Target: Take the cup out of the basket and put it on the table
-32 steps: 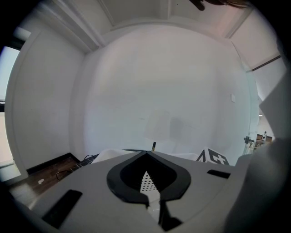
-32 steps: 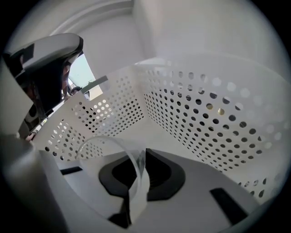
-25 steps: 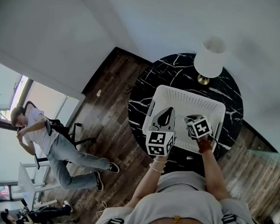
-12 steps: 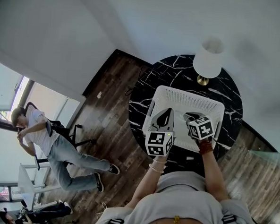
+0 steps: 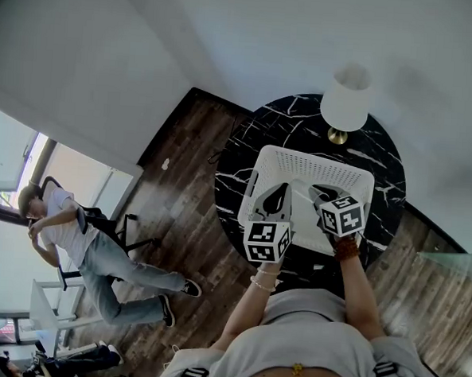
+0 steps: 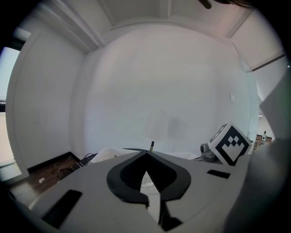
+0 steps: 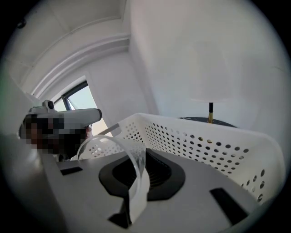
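Between the jaws of the right gripper [image 7: 139,164] sits the thin wall of the clear cup [image 7: 137,184], pinched at the rim, over the white basket [image 7: 204,142]. The cup looks light, flexible and easily crushed, so a gentle rim pinch suits it. The left gripper [image 6: 146,179] is pressed together, empty.

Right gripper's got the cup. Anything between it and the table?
Yes: the white basket's perforated wall rings the cup, held in the right gripper. Bare table lies outside it; the lamp stands at the far side. Rim clearance can't be judged.
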`<state>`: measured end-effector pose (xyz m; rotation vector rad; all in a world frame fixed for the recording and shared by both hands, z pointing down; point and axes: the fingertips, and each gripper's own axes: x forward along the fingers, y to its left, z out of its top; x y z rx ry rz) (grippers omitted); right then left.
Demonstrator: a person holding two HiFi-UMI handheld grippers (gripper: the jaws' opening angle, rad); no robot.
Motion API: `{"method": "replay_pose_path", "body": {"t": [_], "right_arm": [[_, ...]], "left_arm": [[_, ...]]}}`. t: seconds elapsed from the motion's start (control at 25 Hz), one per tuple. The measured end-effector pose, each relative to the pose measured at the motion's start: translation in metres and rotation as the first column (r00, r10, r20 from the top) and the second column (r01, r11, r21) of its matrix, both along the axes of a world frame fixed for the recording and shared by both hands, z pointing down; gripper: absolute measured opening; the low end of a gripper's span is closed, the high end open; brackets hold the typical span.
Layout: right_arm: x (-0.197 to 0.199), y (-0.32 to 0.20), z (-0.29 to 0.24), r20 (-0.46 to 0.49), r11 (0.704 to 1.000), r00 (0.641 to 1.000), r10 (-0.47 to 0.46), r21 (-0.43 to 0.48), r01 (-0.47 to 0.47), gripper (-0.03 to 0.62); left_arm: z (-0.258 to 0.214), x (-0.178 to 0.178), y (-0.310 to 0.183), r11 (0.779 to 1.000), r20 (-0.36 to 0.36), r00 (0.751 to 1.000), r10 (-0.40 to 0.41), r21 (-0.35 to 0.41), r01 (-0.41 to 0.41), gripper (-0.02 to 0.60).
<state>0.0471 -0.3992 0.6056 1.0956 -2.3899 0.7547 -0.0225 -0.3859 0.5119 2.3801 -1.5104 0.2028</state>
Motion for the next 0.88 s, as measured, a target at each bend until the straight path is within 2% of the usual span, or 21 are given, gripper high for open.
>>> {"method": "replay_pose_path", "body": {"t": [0.88], "right_arm": [[0.007, -0.003, -0.053, 0.113, 0.992, 0.991, 0.066, 0.1, -0.077, 0.031]], "left_arm": [[-0.001, 0.005, 0.004, 1.0, 0.011, 1.0, 0.023, -0.001, -0.023, 0.005]]}}
